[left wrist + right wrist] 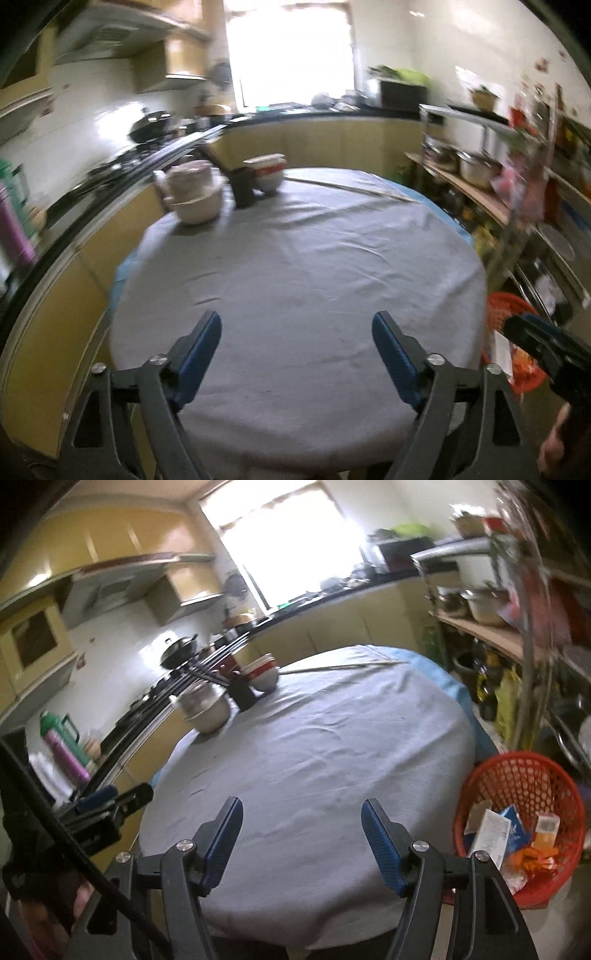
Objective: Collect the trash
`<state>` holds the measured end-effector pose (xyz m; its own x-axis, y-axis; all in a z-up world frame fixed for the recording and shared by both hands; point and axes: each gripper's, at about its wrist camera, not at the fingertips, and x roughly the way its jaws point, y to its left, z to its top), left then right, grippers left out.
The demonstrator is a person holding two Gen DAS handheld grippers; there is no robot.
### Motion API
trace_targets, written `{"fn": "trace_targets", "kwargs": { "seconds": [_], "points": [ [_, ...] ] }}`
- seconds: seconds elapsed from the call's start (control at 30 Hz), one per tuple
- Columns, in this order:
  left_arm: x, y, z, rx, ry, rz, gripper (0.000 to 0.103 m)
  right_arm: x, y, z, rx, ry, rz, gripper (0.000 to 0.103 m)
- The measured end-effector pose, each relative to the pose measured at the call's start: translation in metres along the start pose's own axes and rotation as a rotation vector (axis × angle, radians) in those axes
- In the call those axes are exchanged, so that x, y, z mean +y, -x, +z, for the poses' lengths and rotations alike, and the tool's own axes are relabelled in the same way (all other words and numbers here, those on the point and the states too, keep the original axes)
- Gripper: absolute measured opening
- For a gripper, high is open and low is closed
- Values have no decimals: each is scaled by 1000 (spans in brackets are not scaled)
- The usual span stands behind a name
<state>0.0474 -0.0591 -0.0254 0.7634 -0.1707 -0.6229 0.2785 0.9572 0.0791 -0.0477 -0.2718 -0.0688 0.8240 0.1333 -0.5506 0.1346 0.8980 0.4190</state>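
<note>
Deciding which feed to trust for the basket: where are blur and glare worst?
Left wrist view: window blown out, shelves at the right streaked, orange basket mostly hidden at the edge. Right wrist view: same window glare and smeared right shelves, but the basket and its trash read clearly.

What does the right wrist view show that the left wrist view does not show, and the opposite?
Only the right wrist view shows inside the red basket: boxes and wrappers lie there. It also shows the right gripper open and empty.

Only the left wrist view shows the left gripper from behind, open and empty, and the basket's rim only partly.

Both show the grey tablecloth, the stacked bowls and the dark cup at its far edge.
</note>
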Motion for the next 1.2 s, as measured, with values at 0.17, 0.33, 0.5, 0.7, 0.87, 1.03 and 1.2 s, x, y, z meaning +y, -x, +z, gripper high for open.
{"fn": "trace_targets", "kwargs": {
  "seconds": [0.17,0.33,0.5,0.7,0.87,1.03,1.2],
  "points": [
    [29,21,-4,-41,63,71,88,45,18,-2,-24,111,-15,71],
    [49,29,-6,-54,90,91,88,79,24,-2,-45,194,-34,71],
    [63,31,-10,-58,117,140,88,98,15,-5,-27,220,-37,71],
    [69,34,-11,-70,130,186,88,109,8,-12,-2,239,-38,71],
    [64,37,-12,-72,116,195,88,109,9,-13,-4,243,-39,71],
    [62,38,-12,-69,114,192,88,107,14,-15,-18,235,-48,71],
    [64,38,-12,-63,129,196,88,105,16,-16,-19,228,-49,71]
  ]
}}
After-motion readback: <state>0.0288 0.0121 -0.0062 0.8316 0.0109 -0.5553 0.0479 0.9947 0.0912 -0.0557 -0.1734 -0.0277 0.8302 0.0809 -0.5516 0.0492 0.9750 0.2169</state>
